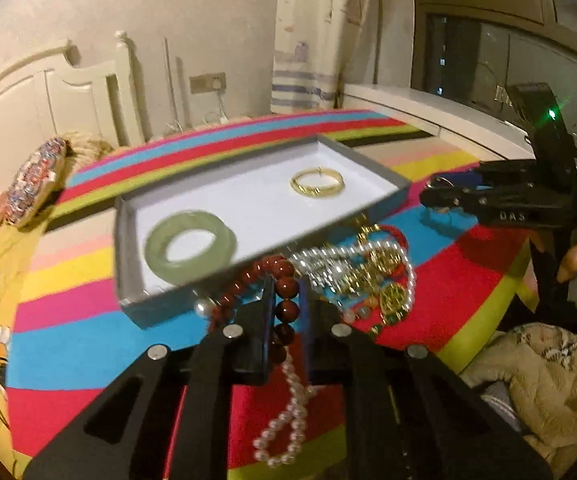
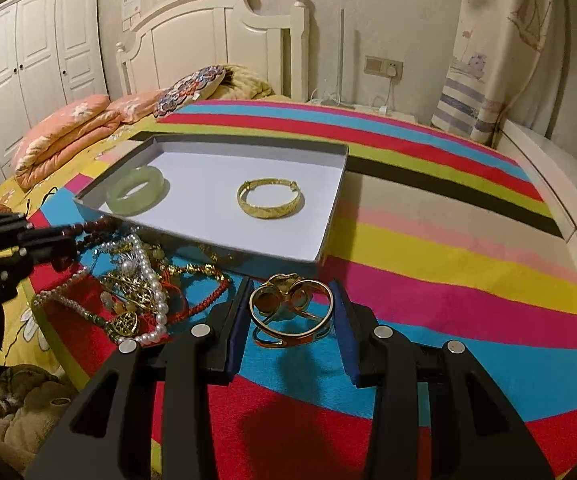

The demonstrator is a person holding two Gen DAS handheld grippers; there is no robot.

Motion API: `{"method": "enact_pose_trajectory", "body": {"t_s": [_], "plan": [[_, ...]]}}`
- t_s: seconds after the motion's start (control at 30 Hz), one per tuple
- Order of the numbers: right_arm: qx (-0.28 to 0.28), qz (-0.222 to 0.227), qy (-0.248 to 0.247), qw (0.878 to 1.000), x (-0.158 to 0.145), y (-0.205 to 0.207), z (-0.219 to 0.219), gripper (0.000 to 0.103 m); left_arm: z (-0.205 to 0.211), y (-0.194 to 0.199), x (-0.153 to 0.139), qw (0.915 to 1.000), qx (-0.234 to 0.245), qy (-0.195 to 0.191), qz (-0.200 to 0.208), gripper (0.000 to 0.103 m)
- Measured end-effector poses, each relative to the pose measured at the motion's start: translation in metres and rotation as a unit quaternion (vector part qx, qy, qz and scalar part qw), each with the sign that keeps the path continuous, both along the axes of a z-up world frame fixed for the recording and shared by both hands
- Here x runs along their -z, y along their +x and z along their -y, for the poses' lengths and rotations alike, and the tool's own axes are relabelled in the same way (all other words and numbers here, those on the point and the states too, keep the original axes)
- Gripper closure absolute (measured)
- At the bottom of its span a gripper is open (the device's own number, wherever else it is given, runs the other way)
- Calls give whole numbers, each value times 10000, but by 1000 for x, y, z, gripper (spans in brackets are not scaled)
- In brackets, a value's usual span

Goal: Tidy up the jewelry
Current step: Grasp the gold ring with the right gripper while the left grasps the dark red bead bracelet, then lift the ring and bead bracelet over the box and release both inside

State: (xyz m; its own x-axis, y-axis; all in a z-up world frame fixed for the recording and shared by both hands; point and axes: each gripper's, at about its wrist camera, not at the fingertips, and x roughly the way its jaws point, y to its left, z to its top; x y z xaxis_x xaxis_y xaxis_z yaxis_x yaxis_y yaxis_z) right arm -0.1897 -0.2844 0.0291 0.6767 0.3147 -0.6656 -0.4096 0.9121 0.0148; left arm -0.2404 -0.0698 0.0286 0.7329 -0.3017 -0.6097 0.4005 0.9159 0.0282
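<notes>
Striped bedspread (image 2: 448,240) in loud colours serves as the worktop. On it a shallow grey box (image 2: 330,232) already keeps a jade bangle (image 2: 136,192) and a gold bangle (image 2: 269,199) apart. Beside it lies the tangled pile (image 2: 140,280). From that pile the left gripper (image 1: 287,304) pinches a red bead bracelet (image 1: 284,280), seemingly teasing it free. The right gripper (image 2: 291,312), fingers spread, brackets an ornate gold bangle (image 2: 291,310) near the box.

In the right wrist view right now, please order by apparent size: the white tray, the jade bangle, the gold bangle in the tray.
1. white tray, clearly largest.
2. gold bangle and jade bangle look about alike; I would not rank them.
</notes>
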Motion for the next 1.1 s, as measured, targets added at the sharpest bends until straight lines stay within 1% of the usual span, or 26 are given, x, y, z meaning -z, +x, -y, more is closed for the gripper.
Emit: {"method": "enact_pose_trajectory", "body": {"t_s": [0.2, 0.3, 0.43, 0.6, 0.7, 0.97, 1.1], "plan": [[-55, 235, -12, 9997, -14, -7, -4, 64, -5, -2, -22, 9992, -222, 69, 335, 92], [-101, 315, -13, 9995, -20, -9, -8, 64, -5, 0, -30, 9986, -327, 151, 396, 92], [-145, 409, -26, 9991, -27, -11, -12, 64, -9, 1, -41, 9977, -482, 153, 448, 92], [-210, 576, -16, 9981, -41, -16, -18, 64, -15, 2, -60, 9950, -751, 198, 635, 92], [-273, 709, -62, 9971, -51, -16, -25, 64, -17, 2, -72, 9923, -887, 260, 830, 92], [-419, 913, -133, 9949, -65, -2, -48, 64, -7, 12, -98, 9853, -1054, 343, 1300, 92], [-471, 854, -110, 9952, -65, 10, -57, 64, -5, 31, -105, 9849, -1056, 291, 1341, 92]]}}
